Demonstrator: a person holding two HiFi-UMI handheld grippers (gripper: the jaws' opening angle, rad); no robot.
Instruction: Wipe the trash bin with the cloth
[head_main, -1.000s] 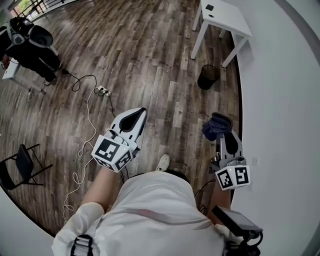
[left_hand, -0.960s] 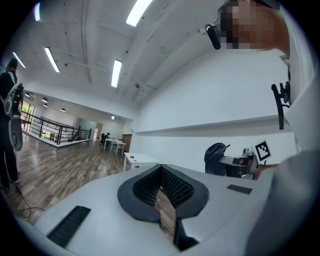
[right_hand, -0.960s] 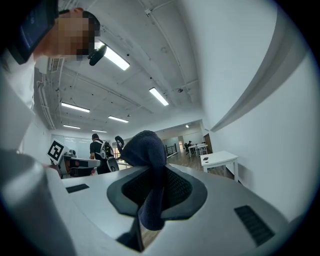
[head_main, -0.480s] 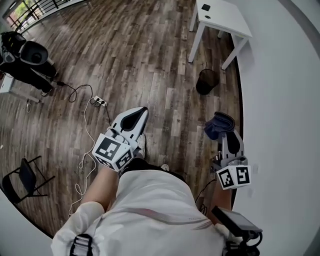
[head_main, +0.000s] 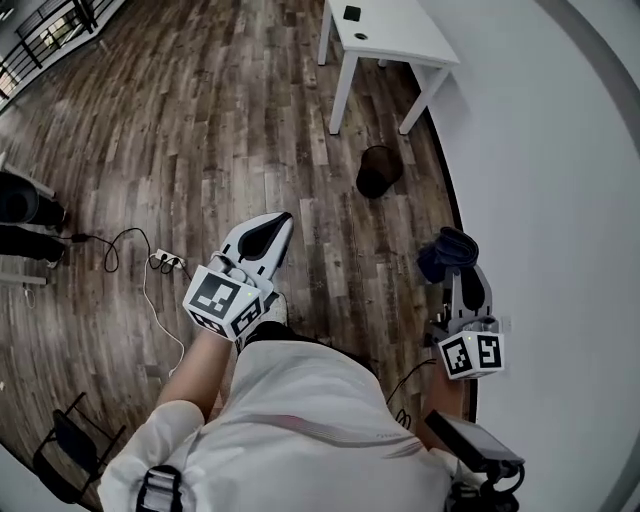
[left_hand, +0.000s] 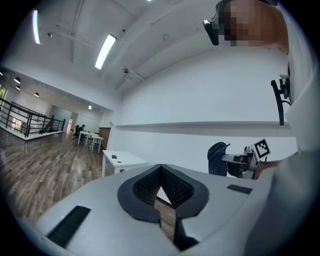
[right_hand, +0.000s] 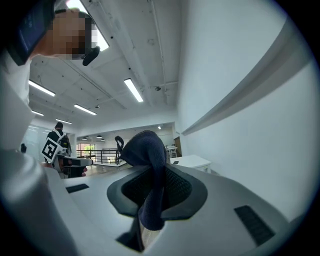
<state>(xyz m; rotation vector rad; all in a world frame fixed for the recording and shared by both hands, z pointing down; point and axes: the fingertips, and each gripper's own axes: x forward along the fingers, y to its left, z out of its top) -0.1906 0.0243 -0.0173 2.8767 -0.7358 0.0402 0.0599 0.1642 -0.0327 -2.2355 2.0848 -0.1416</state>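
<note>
The trash bin (head_main: 378, 171) stood on the wood floor by a leg of the white table (head_main: 385, 30), well ahead of both grippers, nothing between. The right gripper (head_main: 458, 272) pinched the dark cloth (head_main: 447, 250); the left gripper (head_main: 268, 232) was closed, seemingly on nothing. Only the head view showed the bin.

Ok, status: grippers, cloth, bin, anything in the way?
Right gripper shut on dark blue cloth; left gripper shut, empty. Trash bin on floor ahead, by the table, not reached. Power strip off left, outside the path.
</note>
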